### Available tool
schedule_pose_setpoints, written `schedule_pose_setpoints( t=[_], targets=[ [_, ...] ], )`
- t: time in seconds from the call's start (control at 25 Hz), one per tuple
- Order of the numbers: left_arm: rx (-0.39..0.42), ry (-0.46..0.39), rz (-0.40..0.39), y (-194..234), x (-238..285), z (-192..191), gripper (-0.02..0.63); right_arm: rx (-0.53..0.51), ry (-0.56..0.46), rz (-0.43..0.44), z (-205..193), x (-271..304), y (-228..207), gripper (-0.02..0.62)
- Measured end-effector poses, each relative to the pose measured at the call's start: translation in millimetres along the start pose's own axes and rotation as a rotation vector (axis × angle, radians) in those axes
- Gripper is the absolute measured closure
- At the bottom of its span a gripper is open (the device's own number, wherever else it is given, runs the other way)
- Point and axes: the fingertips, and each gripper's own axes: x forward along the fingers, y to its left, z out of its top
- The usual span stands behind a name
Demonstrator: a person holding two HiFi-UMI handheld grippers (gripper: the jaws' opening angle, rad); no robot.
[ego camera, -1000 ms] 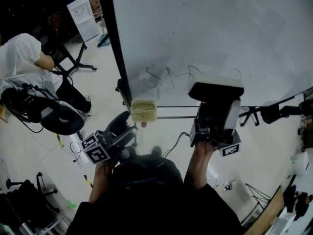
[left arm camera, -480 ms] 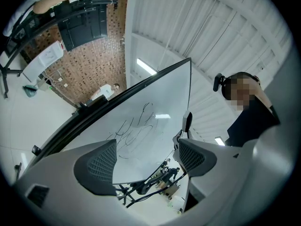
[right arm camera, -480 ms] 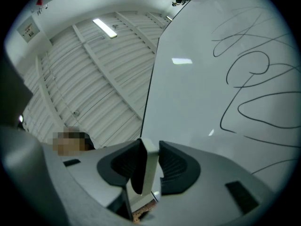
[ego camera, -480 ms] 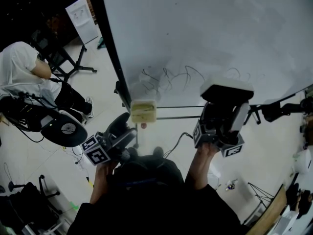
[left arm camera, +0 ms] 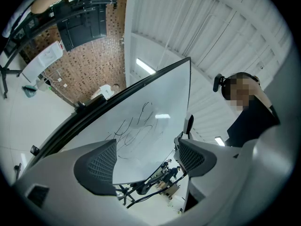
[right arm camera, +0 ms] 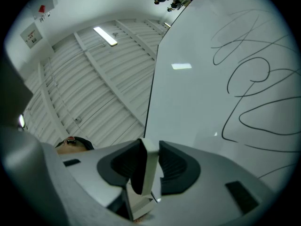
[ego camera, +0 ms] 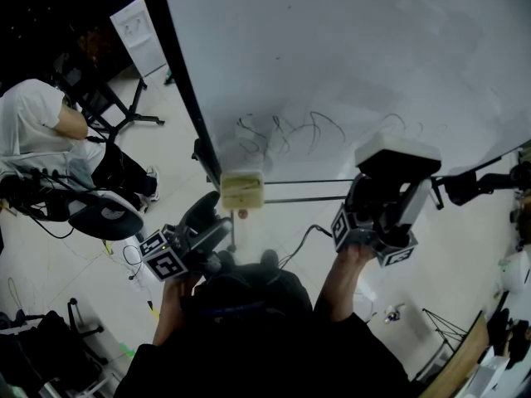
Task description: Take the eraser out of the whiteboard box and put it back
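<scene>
Well, here it is, one view after another.
Head view, box: the yellowish whiteboard box (ego camera: 241, 189) sits at the lower edge of the whiteboard (ego camera: 348, 48), left of the middle.
Head view, eraser: the eraser (ego camera: 397, 155) is out of the box and well to its right. The right gripper (ego camera: 390, 181) holds it near the board, right of the scribbles (ego camera: 282, 131).
Head view, left side: the left gripper (ego camera: 207, 214) is low, near the box but apart from it.
Left gripper view, jaws: they stand wide apart with nothing between them, and the whiteboard is far behind.
Right gripper view, jaws: they press from both sides on the thin white eraser (right arm camera: 146, 173), which stands edge-on. The scribbled board fills the right.
</scene>
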Motion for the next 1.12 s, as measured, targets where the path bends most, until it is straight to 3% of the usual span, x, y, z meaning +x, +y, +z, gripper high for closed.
schedule_pose_setpoints(
  t=[0.72, 1.12],
  targets=[
    [-0.008, -0.024, 0.0, 1.4, -2.0, 0.5, 0.198, 0.004, 0.0, 0.018, 3.1, -2.2, 2.4, 0.446],
    [-0.023, -0.035, 0.006, 2.2, -3.4, 2.4, 0.198, -0.053, 0.078, 0.023, -11.4, -9.3, -4.3, 0.446]
  ],
)
